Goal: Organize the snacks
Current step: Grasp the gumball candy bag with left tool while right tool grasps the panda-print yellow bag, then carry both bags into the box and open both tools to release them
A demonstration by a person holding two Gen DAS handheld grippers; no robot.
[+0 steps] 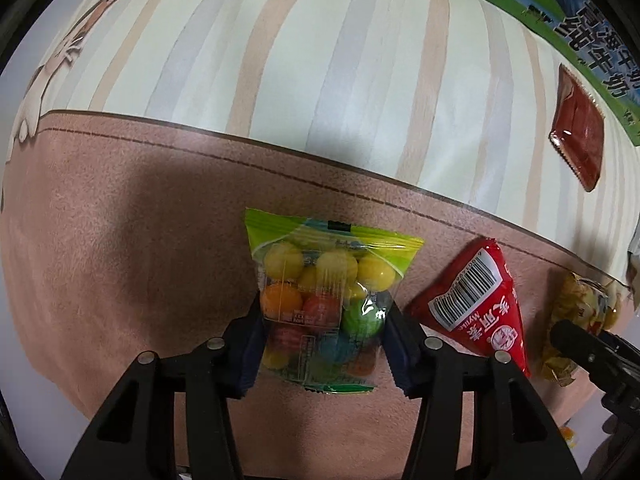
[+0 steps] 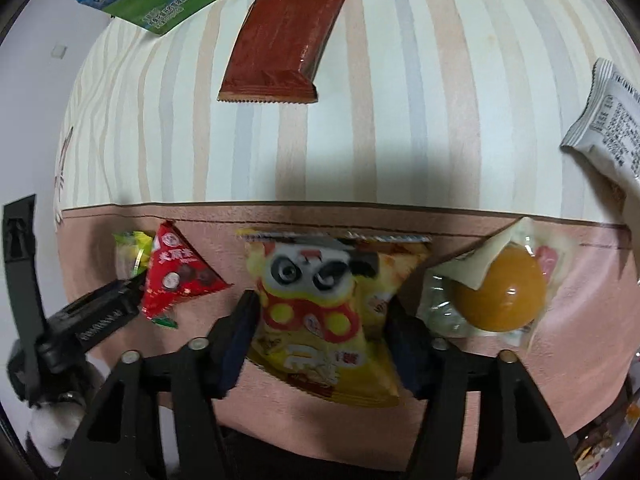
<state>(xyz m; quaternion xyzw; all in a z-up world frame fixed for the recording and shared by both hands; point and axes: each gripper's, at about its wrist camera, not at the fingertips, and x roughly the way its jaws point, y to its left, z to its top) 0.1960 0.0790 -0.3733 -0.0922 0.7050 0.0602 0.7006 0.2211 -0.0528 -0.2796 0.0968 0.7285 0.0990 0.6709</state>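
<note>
Left gripper (image 1: 322, 334) clamping candy bag (image 1: 324, 304); right gripper (image 2: 320, 336) pinching panda snack bag (image 2: 328, 316). Risking slick wrappers slipping, candy cracking.

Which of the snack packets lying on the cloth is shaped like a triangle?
The red packet with the barcode, lying between the bag of coloured candy balls and the yellow panda bag. The others are rectangular or pillow-shaped; only this one tapers to a point.

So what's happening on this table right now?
A person with two handheld grippers is sorting snacks on a cloth-covered table. The left gripper is clamped on a bag of coloured candy balls; the right gripper brackets a yellow panda snack bag. A red triangular packet lies between the two bags.
</note>
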